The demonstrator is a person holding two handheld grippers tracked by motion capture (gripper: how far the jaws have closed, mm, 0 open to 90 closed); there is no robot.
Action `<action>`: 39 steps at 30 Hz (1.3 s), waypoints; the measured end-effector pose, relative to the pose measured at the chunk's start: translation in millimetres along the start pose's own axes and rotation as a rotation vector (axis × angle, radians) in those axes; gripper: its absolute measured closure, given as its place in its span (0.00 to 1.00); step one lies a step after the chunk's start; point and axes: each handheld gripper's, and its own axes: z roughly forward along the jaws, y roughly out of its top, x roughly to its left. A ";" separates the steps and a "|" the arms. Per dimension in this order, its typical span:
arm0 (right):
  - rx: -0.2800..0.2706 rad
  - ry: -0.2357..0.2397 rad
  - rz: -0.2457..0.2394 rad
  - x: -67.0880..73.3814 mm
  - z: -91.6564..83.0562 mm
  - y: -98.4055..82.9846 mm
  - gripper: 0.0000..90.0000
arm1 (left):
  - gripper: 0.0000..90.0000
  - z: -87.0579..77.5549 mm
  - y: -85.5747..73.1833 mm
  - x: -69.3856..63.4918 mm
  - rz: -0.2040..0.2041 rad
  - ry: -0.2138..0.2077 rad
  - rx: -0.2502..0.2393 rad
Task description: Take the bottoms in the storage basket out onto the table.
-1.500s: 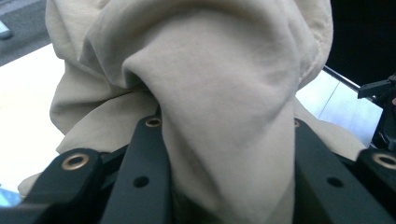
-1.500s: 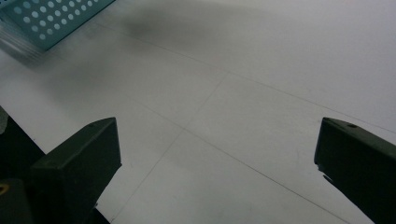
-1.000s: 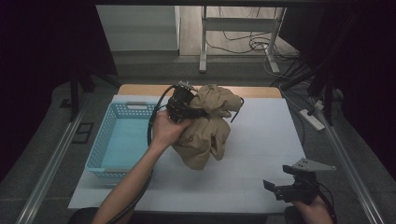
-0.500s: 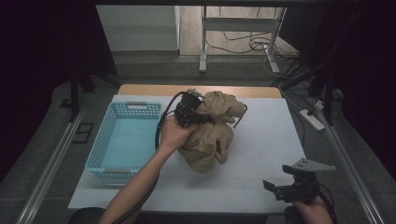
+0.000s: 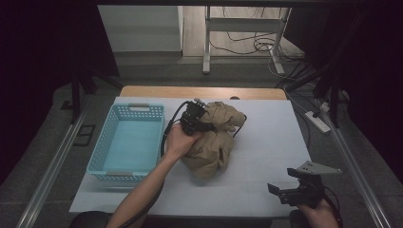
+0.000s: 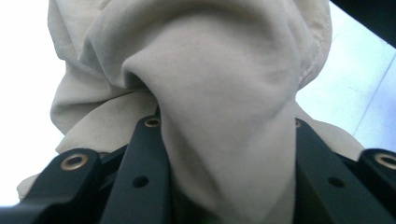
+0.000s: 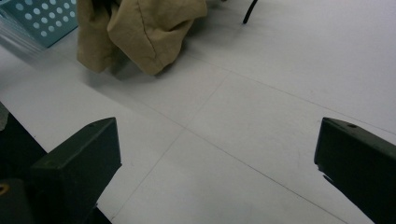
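A crumpled tan cloth lies bunched in the middle of the white table. My left gripper is shut on its upper part. In the left gripper view a thick fold of the beige cloth is pinched between the two black jaws and hides what lies behind it. My right gripper rests near the table's front right edge, apart from the cloth. Its jaws stand wide open with nothing between them, and past them the cloth's lower end touches the table.
A light blue perforated basket stands to the left of the cloth, and its corner appears in the right gripper view. A black cable loops from the left gripper. The white table has free room on the right.
The left hand has come down and to the right with the cloth, so the bundle now sits lower on the table. The right gripper has stayed in place.
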 end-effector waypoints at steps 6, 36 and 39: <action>-0.001 0.002 0.003 -0.2 -0.1 0.0 0.00 | 0.77 12.4 -6.1 3.7 -0.007 0.015 0.024; 0.000 0.005 0.004 -0.6 -0.1 0.0 0.00 | 0.68 60.6 -28.7 -2.2 0.112 0.061 0.121; 0.000 0.006 0.004 -0.6 0.0 0.0 0.00 | 0.65 63.6 -30.5 -2.0 0.122 0.066 0.127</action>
